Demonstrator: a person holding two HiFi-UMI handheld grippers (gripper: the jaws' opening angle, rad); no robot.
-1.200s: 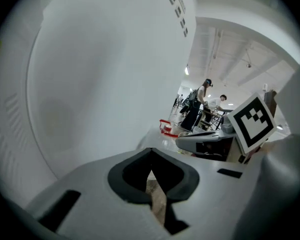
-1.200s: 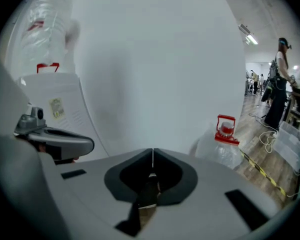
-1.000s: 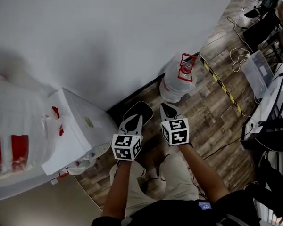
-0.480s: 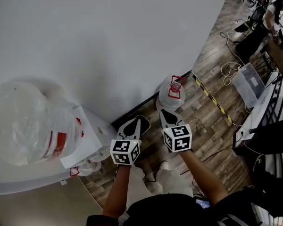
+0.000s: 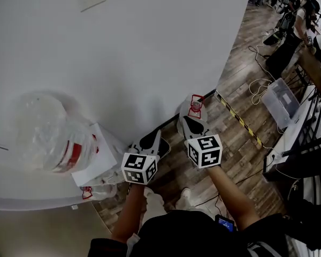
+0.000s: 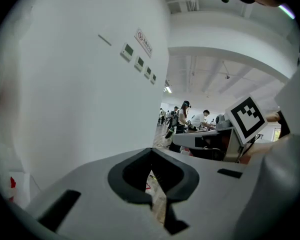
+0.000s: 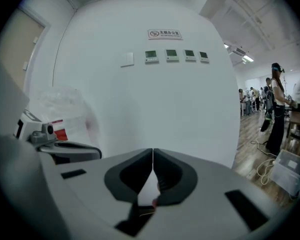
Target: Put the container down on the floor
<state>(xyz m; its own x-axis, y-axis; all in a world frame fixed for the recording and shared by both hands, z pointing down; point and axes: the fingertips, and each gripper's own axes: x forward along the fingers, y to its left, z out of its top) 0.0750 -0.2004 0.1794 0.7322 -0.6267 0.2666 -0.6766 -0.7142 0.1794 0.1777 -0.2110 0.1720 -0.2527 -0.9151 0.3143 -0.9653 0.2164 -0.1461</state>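
Note:
The container is a large clear water bottle (image 5: 192, 111) with a red cap and handle. It stands upright on the wooden floor by the white wall, untouched. Both grippers hang side by side high above the floor, nearer me than the bottle. My left gripper (image 5: 155, 140) has its jaws together with nothing between them, as in its own view (image 6: 151, 156). My right gripper (image 5: 189, 123) is likewise shut and empty (image 7: 153, 156). In the head view its tip overlaps the bottle's base, but it is well above it.
A white water dispenser (image 5: 99, 162) with another clear jug (image 5: 53, 138) on top stands at the left. A yellow-black tape strip (image 5: 241, 125), cables and a clear plastic bin (image 5: 281, 98) lie on the floor to the right. People stand at the far right.
Both grippers and the head camera have risen. The bottle on the floor now looks smaller and farther below, and the jaws stay shut and empty.

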